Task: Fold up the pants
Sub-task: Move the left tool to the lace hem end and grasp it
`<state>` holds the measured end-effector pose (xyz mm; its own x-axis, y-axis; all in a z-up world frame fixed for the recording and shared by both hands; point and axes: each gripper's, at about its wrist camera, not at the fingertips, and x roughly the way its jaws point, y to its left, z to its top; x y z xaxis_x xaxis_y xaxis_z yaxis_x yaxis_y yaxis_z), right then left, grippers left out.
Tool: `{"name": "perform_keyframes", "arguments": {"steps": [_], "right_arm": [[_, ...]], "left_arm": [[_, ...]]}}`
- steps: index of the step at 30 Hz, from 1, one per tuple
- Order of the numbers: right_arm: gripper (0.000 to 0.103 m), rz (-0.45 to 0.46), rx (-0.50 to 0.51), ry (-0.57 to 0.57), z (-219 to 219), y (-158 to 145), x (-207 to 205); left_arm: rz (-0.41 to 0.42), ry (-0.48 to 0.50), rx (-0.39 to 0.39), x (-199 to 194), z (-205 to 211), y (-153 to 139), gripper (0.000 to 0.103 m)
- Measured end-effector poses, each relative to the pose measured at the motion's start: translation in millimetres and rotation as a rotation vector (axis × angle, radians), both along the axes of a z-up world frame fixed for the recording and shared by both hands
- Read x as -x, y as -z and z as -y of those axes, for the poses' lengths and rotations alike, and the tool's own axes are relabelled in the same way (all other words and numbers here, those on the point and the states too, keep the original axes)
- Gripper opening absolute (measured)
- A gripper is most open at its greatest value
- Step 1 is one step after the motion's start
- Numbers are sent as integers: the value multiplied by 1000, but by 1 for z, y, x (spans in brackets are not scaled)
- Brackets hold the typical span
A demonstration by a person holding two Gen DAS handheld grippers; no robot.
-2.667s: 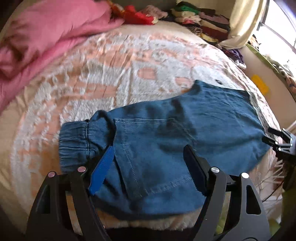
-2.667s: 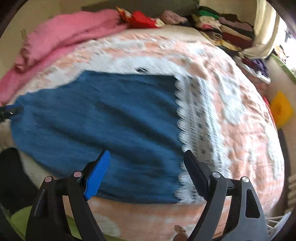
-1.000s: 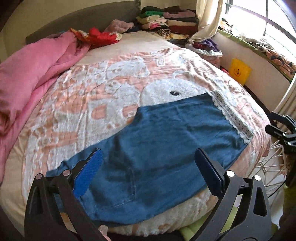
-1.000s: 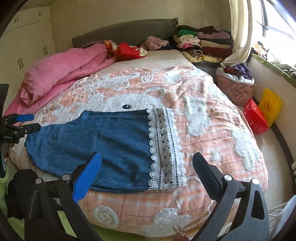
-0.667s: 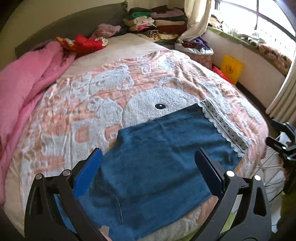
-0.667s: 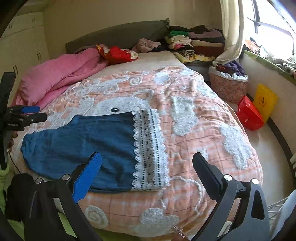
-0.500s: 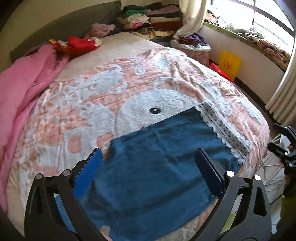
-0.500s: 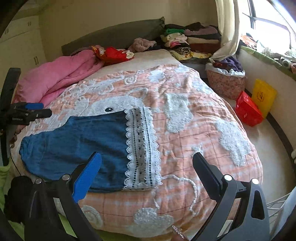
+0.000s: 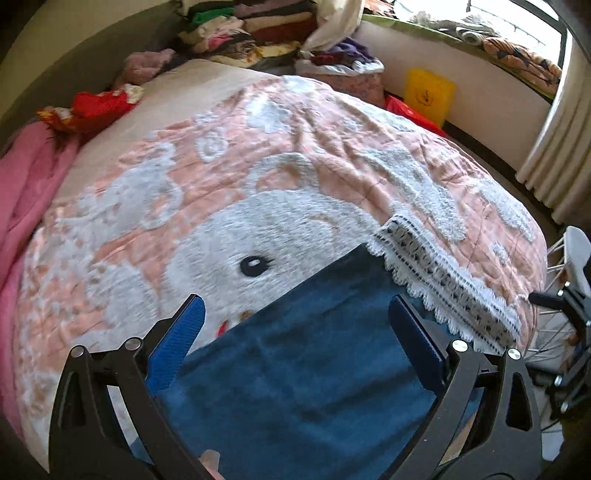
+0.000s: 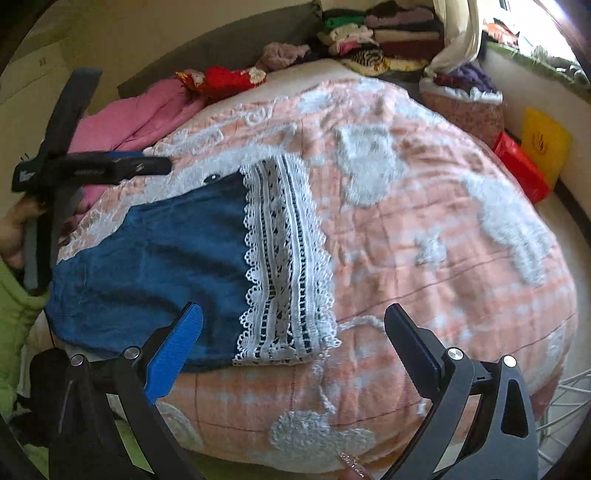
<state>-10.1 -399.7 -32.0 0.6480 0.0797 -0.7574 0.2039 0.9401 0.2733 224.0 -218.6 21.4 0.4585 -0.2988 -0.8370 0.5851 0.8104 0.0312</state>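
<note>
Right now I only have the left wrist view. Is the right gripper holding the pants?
Observer: No. The right gripper has its jaws open and empty, and the pants lie loose ahead of it.
Reviewer: Is the whole garment on the bed?
Observer: Yes. It lies flat on the blanket, with the lace hem towards the middle and the other end at the bed's edge.
Reviewer: And my gripper, from outside?
Observer: The left gripper hangs above the pants' far side, clear of them.

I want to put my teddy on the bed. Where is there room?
Free: the peach bedspread right of the denim pants' lace hem, and beyond the pants toward the red cloth. Crowded: pink blanket on the left, stacked clothes at the far corner.
</note>
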Motion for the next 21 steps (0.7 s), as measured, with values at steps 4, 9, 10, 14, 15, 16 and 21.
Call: {"name": "perform_keyframes", "arguments": {"steps": [4, 9, 10, 14, 15, 16, 21], "right_arm": [[98, -16, -37, 0, 1, 12, -8], [98, -34, -93, 9, 4, 28, -16], [97, -35, -104, 6, 4, 31, -16], [59, -17, -139, -40, -1, 31, -19], [59, -8, -144, -49, -1, 29, -20], [59, -1, -150, -53, 1, 28, -20], [68, -18, -210, -49, 6, 42, -29]], "left_arm": [[-52, 70, 43, -18, 22, 19, 93], [-119, 116, 68, -31, 40, 43, 93], [-119, 119, 57, -34, 43, 48, 93], [-181, 138, 73, -43, 49, 66, 71], [-210, 152, 90, -43, 50, 69, 60], [-214, 166, 106, -41, 51, 70, 58], [-213, 195, 120, -40, 53, 71, 55]]}}
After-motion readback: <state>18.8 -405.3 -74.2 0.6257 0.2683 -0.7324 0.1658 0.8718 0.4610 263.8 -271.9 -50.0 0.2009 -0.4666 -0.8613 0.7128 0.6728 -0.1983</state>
